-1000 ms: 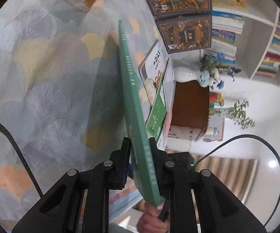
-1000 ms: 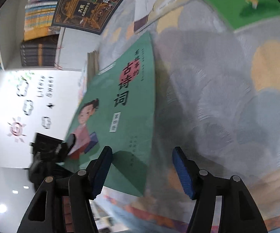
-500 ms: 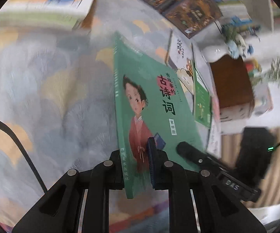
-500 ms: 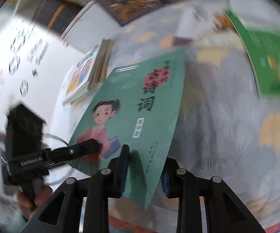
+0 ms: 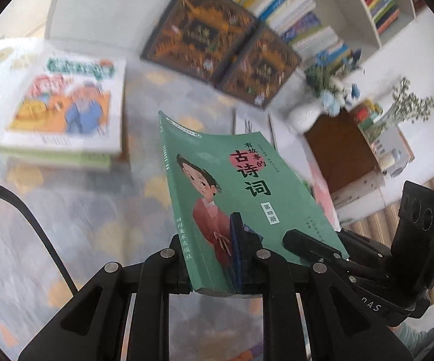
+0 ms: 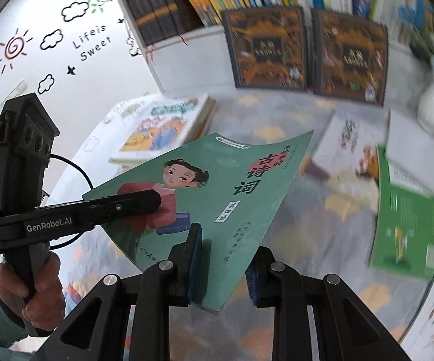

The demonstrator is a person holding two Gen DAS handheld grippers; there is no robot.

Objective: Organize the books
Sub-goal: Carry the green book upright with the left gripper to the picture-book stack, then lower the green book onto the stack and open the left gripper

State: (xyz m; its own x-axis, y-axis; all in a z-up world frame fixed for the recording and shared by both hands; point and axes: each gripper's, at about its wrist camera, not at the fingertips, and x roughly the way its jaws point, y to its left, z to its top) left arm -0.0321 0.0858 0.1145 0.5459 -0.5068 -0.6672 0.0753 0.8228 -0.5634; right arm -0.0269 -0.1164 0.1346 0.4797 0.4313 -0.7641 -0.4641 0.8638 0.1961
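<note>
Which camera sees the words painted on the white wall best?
The right wrist view. The wall writing, "Life is Sweet", sits sharp at upper left beside a drawn sun and clouds, above the left gripper clamped on the green book. The left wrist view shows none of it, only shelves, books and flowers.

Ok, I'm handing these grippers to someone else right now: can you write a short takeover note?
Left gripper: shut on the green poetry book, near its spine at the lower edge.
Right gripper: shut on the same book's lower edge, on the other side.
The book is held in the air above the patterned cloth, cover up.
Done: a stack of picture books lies at the left; two dark boxed books stand against the shelf.
Left: place this book; loose books lie scattered at the right.
</note>
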